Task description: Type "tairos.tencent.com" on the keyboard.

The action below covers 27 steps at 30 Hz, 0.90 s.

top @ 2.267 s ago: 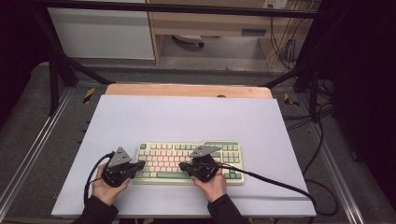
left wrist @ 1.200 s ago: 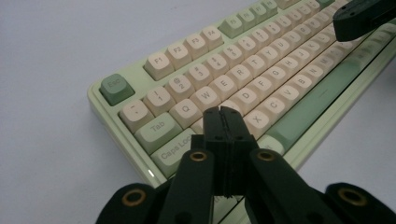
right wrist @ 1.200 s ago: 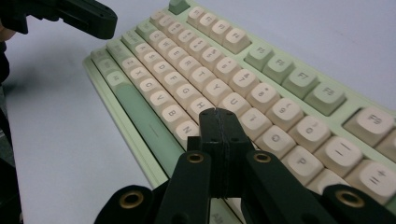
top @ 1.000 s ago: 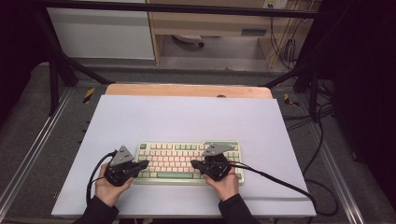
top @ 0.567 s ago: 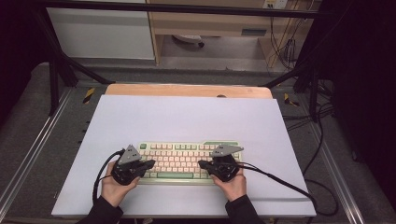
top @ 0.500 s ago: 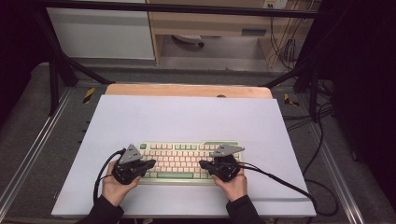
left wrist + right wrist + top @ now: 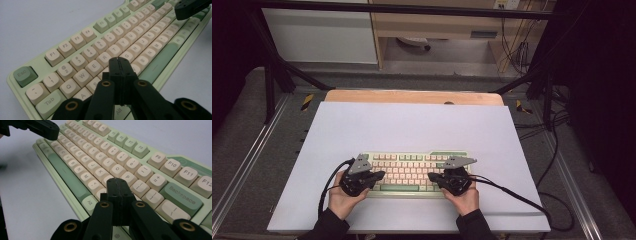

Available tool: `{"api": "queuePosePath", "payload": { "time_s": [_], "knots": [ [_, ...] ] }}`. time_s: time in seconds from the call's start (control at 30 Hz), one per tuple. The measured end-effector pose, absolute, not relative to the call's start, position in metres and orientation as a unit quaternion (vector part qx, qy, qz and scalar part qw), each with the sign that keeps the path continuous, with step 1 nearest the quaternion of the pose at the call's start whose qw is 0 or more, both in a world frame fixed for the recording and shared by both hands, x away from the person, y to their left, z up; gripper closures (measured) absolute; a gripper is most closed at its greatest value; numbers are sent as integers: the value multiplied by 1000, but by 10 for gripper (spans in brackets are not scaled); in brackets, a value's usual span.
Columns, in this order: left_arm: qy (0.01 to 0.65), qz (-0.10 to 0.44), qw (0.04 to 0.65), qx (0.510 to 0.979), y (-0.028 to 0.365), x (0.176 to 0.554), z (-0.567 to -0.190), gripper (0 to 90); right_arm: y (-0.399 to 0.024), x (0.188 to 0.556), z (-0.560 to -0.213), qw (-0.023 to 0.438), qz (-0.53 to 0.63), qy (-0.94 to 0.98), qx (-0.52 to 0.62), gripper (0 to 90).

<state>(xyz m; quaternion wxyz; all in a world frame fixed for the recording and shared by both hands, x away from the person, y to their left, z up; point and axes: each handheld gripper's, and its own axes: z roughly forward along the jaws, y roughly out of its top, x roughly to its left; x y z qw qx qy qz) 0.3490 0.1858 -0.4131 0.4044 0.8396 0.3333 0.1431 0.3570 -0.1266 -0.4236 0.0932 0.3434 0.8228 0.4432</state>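
The keyboard (image 7: 412, 172) looks like smooth plastic: a pale green case with a soft sheen, and cream and green keycaps that are matt, their printed letters flat on the surface. The left gripper (image 7: 119, 62) and the right gripper (image 7: 117, 183) are matt black plastic, faintly grainy, with brass-coloured metal rings set in the arms. The table (image 7: 412, 125) has a smooth, matt, pale lavender top; along its far edge runs a strip of bare light wood.
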Motion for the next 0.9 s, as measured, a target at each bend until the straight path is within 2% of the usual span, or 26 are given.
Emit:
{"api": "queuePosePath", "payload": {
  "time_s": [0.9],
  "knots": [
    [320, 133, 378, 858, 171, 352, -428, 900, -127, 356, -423, 94, 445, 822, 342, 900]
  ]
}}
